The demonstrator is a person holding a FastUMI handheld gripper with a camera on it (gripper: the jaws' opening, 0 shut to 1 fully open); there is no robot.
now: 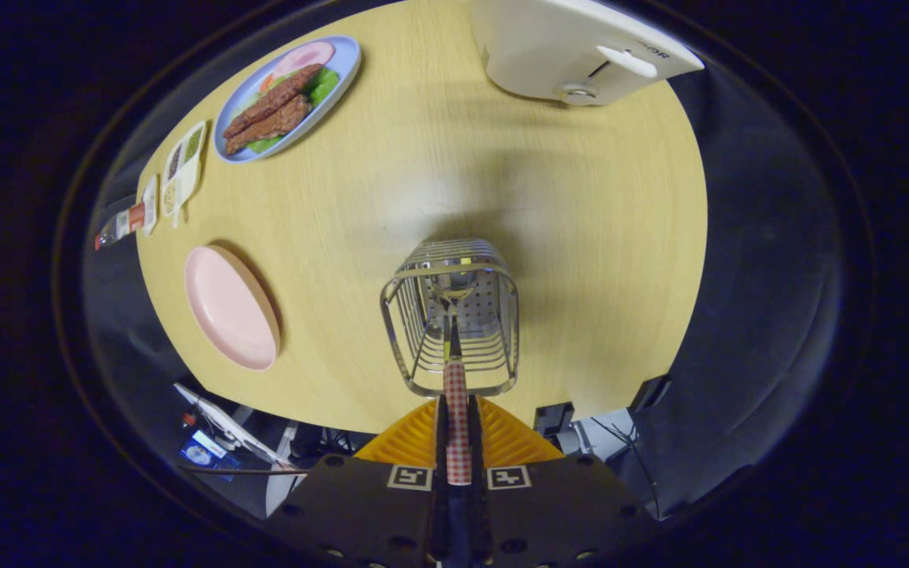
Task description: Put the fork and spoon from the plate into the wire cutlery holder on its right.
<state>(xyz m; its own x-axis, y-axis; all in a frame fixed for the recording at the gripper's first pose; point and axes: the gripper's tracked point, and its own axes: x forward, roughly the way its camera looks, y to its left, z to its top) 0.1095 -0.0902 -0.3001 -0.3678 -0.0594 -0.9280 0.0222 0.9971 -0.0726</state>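
We see the jaws [457,430] clamped on a checked-handle utensil [455,410]. Its head sits inside the holder [450,315] just ahead. Empty plate [230,317] sits left of the jaws on the bench [565,237].

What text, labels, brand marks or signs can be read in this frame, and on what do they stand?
White appliance at the table's far edge: short dark print beside its lever, too blurred to read.
Bottle lying by the seasoning tray: label too small to read.
Gripper, fingers closed on a checked utensil handle over the wire holder: two square black-and-white code markers, patterns, no words.
Nothing else bears text.
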